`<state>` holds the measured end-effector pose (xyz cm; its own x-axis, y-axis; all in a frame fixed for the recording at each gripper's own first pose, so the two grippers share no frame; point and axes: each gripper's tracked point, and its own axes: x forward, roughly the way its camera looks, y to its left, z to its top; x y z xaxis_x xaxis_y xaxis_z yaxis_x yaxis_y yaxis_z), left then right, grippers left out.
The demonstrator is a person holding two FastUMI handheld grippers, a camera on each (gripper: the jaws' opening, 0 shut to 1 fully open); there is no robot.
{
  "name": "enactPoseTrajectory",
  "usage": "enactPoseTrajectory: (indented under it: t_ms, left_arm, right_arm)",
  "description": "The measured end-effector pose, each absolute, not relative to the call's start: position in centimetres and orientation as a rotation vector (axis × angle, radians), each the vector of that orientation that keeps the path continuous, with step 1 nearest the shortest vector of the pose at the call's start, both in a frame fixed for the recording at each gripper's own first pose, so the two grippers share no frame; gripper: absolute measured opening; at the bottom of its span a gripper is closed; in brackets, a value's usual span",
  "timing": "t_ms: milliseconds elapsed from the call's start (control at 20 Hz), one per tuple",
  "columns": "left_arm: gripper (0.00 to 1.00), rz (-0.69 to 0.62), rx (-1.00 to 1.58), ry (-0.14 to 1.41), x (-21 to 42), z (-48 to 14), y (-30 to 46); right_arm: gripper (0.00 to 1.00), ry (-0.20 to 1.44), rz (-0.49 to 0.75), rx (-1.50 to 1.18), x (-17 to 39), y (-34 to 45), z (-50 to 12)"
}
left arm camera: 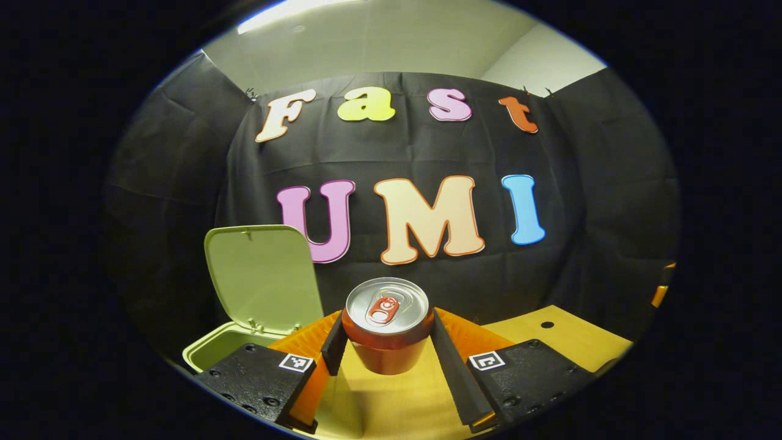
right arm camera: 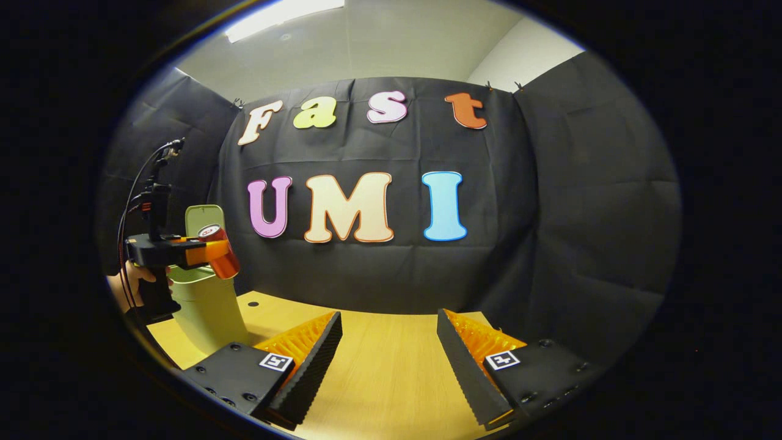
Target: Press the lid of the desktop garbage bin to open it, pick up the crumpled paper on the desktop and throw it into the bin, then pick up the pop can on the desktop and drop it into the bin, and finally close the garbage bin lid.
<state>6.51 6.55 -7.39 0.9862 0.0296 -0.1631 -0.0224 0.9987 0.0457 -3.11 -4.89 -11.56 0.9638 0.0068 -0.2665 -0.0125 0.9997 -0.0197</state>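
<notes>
A red pop can [left arm camera: 387,330] with a silver top stands upright between my left gripper's [left arm camera: 386,342] fingers, which are shut on it, lifted above the wooden table. The pale green garbage bin [left arm camera: 211,348] lies low at the left with its lid [left arm camera: 263,278] standing open. In the right gripper view the left gripper [right arm camera: 214,252] holds the can [right arm camera: 220,253] beside the bin's rim [right arm camera: 189,278], with the open lid [right arm camera: 204,217] behind it. My right gripper [right arm camera: 389,342] hovers open over the table with nothing between its fingers.
The wooden table [right arm camera: 379,379] runs up to the black cloth wall. A small round hole [left arm camera: 547,324] marks the table's surface at the right. A hand [right arm camera: 131,281] holds the left gripper's handle, with cables rising above it.
</notes>
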Motion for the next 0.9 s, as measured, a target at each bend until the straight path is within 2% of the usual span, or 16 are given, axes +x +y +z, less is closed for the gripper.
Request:
enactPoseTrajectory:
  t_ms: [100, 350, 500, 900]
  left_arm:
    - [0.77, 0.062, 0.056, 0.155, 6.3, -6.7, 8.7]
    - [0.77, 0.151, 0.08, 0.162, 5.2, -6.6, 14.2]
    - [0.77, 0.199, 0.084, 0.186, 4.3, -7.5, 17.0]
    - [0.77, 0.259, 0.07, 0.25, 3.0, -10.8, 21.3]
  right_arm:
    - [1.0, 0.275, 0.027, -0.014, -2.8, -3.9, -11.9]
    - [0.98, 0.28, 0.067, -0.011, -2.2, -1.5, -12.5]
    - [1.0, 0.28, 0.082, -0.01, -2.0, -0.2, -12.7]
    - [0.98, 0.288, 0.098, -0.02, -2.0, 2.2, -13.3]
